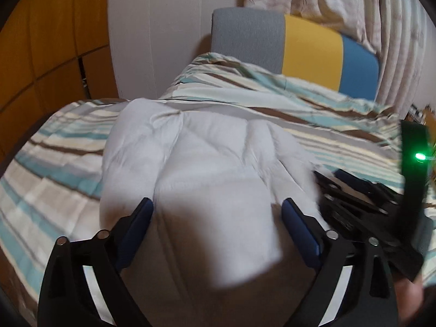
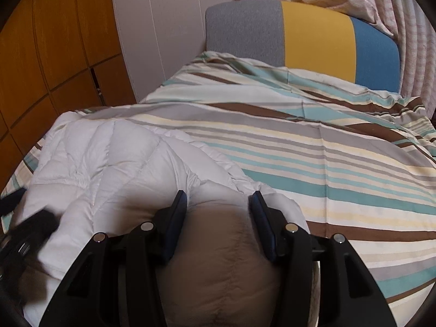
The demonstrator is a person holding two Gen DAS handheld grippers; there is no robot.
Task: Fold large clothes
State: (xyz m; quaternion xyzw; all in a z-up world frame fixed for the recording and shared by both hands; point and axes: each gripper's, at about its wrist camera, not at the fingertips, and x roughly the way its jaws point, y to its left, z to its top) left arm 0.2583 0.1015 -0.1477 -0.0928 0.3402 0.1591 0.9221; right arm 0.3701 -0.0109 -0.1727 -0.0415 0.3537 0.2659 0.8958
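A white quilted puffy garment [image 1: 207,163] lies bunched on the striped bed cover [image 1: 54,163]. My left gripper [image 1: 218,207] hovers over its near part with the jaws wide apart, nothing pinched. In the right wrist view the same garment [image 2: 114,158] lies at the left. My right gripper [image 2: 218,199] has its jaws half closed around a thick fold of the garment, which fills the gap and bulges between the pads. The right gripper's body shows at the right edge of the left wrist view [image 1: 362,199], blurred.
The bed has a grey, yellow and blue headboard [image 2: 313,35] at the back. A wooden wardrobe [image 2: 54,54] stands at the left, pale curtains [image 2: 381,0] behind. The striped cover [image 2: 327,163] stretches flat to the right of the garment.
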